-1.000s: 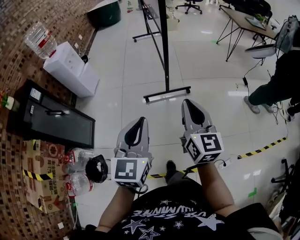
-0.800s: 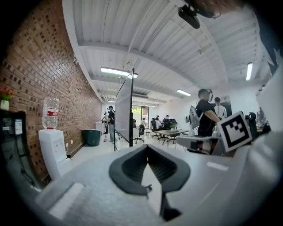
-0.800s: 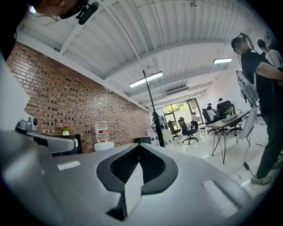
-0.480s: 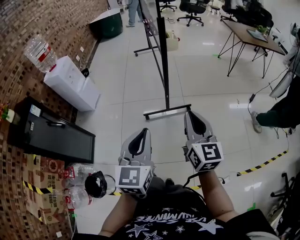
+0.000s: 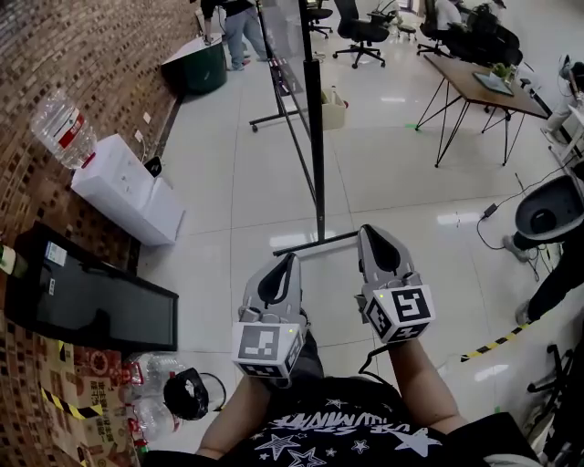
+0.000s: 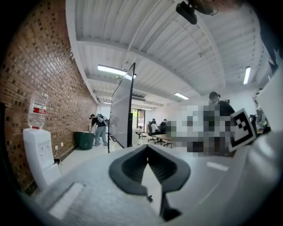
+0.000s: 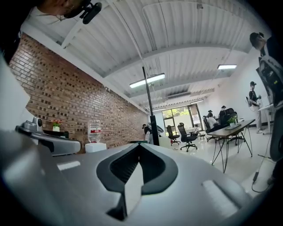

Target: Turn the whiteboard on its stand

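The whiteboard stands edge-on ahead of me, on a black post with a floor foot. In the left gripper view the whiteboard shows as a tall panel, well beyond the jaws. The right gripper view shows only its black post. My left gripper is held level and short of the foot, shut with nothing in it. My right gripper is beside it, a little further forward, also shut and empty. Neither one touches the stand.
A water dispenser and a black cabinet line the brick wall at left, with water bottles on the floor. A person stands by a green bin. A desk and chairs stand at the far right.
Both grippers have moved forward toward the whiteboard stand, still shut. The stand's foot now lies just beyond their tips. The person at the right has mostly left the view.
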`<state>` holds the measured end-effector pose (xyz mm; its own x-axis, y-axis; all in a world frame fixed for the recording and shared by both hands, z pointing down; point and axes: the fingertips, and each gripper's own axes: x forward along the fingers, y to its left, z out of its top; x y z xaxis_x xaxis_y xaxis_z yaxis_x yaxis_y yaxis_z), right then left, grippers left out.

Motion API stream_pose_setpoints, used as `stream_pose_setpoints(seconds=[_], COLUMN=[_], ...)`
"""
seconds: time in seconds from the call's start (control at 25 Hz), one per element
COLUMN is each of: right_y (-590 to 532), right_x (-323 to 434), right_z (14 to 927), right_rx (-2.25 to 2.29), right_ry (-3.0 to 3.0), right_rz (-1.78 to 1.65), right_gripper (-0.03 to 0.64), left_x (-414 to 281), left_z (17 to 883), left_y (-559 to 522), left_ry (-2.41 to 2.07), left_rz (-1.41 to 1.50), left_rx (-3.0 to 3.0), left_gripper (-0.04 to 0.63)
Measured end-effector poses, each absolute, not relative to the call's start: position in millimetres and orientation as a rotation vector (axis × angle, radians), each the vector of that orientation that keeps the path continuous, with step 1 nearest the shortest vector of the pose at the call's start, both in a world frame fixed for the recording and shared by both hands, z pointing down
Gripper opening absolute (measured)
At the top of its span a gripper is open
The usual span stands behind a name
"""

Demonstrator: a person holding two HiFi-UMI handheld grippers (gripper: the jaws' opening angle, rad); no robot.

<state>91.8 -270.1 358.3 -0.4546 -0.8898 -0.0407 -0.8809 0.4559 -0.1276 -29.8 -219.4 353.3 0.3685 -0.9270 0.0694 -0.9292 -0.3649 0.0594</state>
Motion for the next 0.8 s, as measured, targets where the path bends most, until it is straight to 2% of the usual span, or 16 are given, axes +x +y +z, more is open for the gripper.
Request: stream_pose_setpoints(seconds=[0.72,0.8], right_y=[-469,-486], right_x=[44,38], right_z=[341,346], right_rx=[-1.754,-1.764], right_ry=[2.511,2.524], right_rz=[-0.064,-0.086], right_gripper=[0.012,0.08], left_x=[-80,-80], left_z=[348,347], left_y=[-415,-429], left_ry=[-1.587,-1.56], left_rz=[0.052,0.054], left_rx=[2.58,2.593], left_gripper=[0.006,0.006])
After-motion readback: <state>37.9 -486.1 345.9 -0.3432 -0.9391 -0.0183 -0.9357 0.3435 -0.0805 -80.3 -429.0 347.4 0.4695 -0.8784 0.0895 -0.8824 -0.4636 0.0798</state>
